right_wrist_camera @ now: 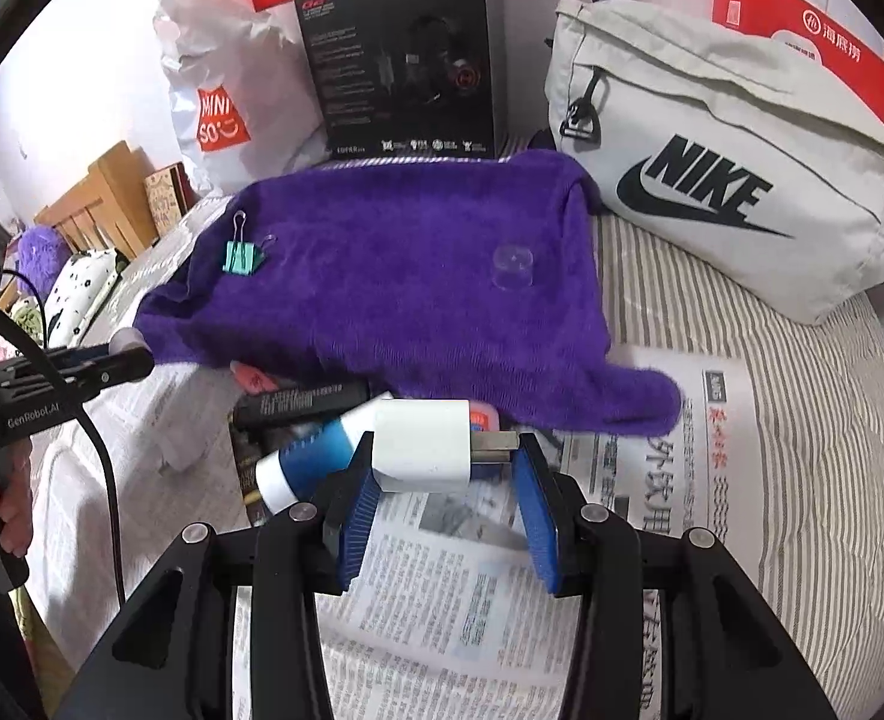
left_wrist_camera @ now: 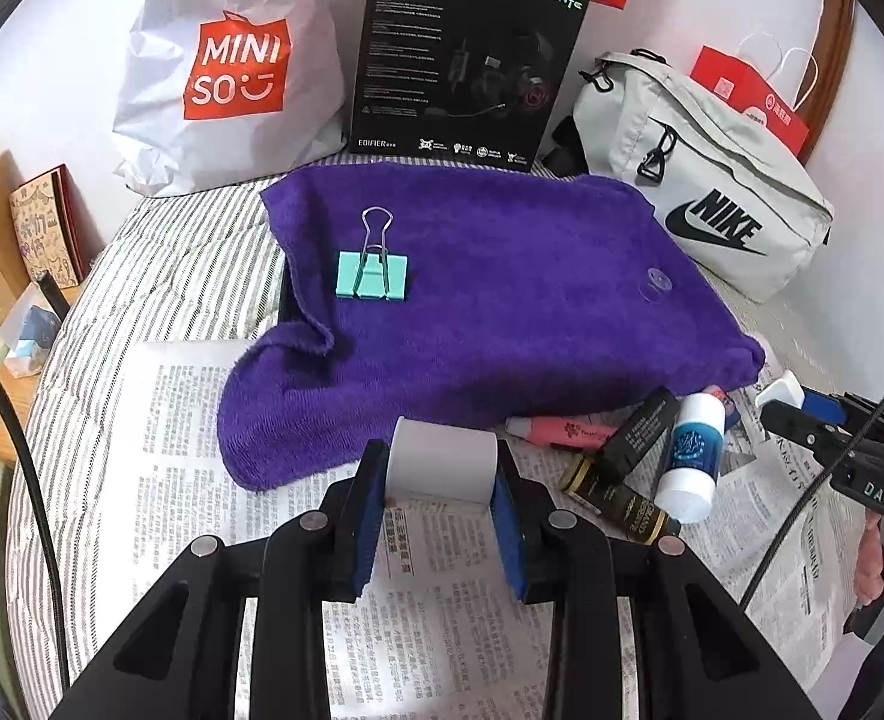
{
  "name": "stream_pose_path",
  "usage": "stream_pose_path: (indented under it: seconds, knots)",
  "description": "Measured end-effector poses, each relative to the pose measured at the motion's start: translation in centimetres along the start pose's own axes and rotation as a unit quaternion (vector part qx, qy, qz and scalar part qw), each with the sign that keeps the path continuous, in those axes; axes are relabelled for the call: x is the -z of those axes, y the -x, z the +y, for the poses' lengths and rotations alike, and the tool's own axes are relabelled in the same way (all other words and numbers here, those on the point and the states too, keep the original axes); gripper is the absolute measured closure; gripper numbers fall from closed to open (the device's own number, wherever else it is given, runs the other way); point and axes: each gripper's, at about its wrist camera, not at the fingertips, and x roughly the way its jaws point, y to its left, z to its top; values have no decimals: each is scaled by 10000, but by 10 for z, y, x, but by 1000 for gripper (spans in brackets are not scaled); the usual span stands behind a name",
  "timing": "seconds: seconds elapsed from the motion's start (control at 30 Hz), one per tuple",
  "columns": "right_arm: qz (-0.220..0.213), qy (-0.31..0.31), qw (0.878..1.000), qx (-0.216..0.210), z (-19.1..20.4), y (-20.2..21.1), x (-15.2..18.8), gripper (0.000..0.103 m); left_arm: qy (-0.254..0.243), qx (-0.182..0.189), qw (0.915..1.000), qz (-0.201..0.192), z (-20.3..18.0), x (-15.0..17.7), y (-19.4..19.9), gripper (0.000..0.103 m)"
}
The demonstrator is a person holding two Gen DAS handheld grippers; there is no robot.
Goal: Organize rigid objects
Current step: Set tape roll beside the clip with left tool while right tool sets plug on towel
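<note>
a white paper roll (left_wrist_camera: 442, 465) is pinched end to end between the jaws of the left gripper (left_wrist_camera: 442, 501), held clear above the newspaper (left_wrist_camera: 189, 480) spread on the bed (left_wrist_camera: 159, 276). a white plug adapter (right_wrist_camera: 423, 447) is clamped in the right gripper (right_wrist_camera: 448, 483): one jaw is pressed on the white body, the other on the tips of the metal prongs, above the same newspaper near the bed's front edge.

on the purple towel (left_wrist_camera: 502, 312), laid over a raised support in the middle of the bed, a teal binder clip (left_wrist_camera: 372, 279) is set near its left edge and a small clear cap (right_wrist_camera: 514, 267) toward its right. a loose pile is left at the towel's front edge: a blue-and-white bottle (left_wrist_camera: 691, 459), a black tube (left_wrist_camera: 637, 429), a pink marker (left_wrist_camera: 553, 427), and what may be a second dark tube with gold bands, though that part is crowded.

the weaker hold is judged to be the adapter's. it is gripped on narrow prongs, so it could pivot or slip out if tilted or bumped. the paper roll could be crushed or could slide if squeezed unevenly. the soft towel is uneven, so a cylinder set down on its side might roll off toward the pile, and the clear cap, hard to see, could be knocked by either gripper.
</note>
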Motion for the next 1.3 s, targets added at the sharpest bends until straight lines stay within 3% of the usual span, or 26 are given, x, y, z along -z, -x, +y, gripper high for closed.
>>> stream_pose_path:
  seconds: [0.53,0.73,1.3]
  knots:
    - [254,-87,9995,136,-18,-64,-63,59,48,-64,10000,-15,10,-27,-7,72]
    - [509,-116,9984,216,-22,-93,-67,59,59,-60,10000,8,12,-37,-14,72]
    - [582,204,9978,229,-13,-108,-70,57,228,-25,9994,275,21,-61,-59,72]
